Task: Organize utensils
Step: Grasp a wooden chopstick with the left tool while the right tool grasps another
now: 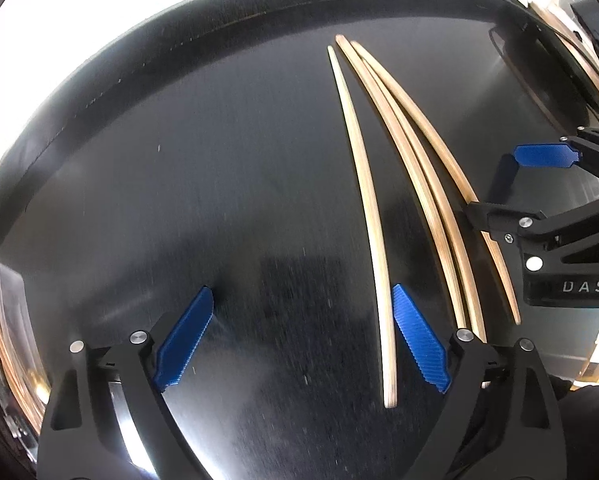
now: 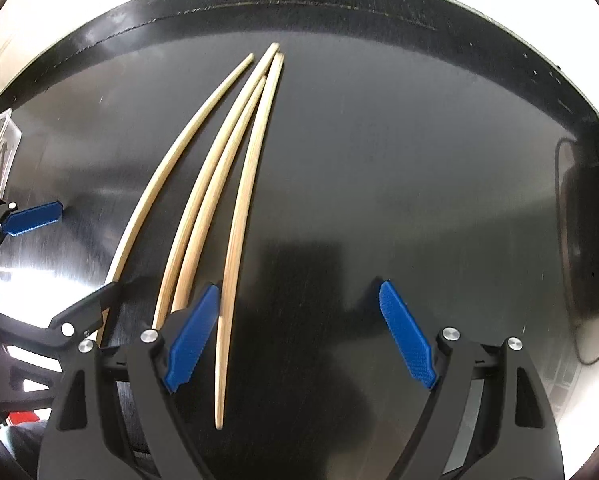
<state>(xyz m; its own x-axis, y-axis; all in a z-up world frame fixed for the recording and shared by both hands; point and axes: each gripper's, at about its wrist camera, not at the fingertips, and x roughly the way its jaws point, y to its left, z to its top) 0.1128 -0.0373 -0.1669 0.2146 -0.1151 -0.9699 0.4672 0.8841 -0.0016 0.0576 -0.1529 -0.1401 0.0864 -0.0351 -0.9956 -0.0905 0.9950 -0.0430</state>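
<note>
A glossy black counter (image 1: 179,200) fills both views, its surface finely scratched and streaked with pale reflections of light. A thin seam (image 2: 299,4) runs along its far edge, beyond which the surroundings are overexposed to white. At the right end of the counter lies a dark rounded object (image 2: 587,232) with a thin cable (image 2: 595,356) trailing from it.

Bright backlight blows out beyond the dark glossy worktop (image 1: 179,160); streaked glare across its surface, soft shadows near the lens, strong fisheye curvature, slight blur at edges.
</note>
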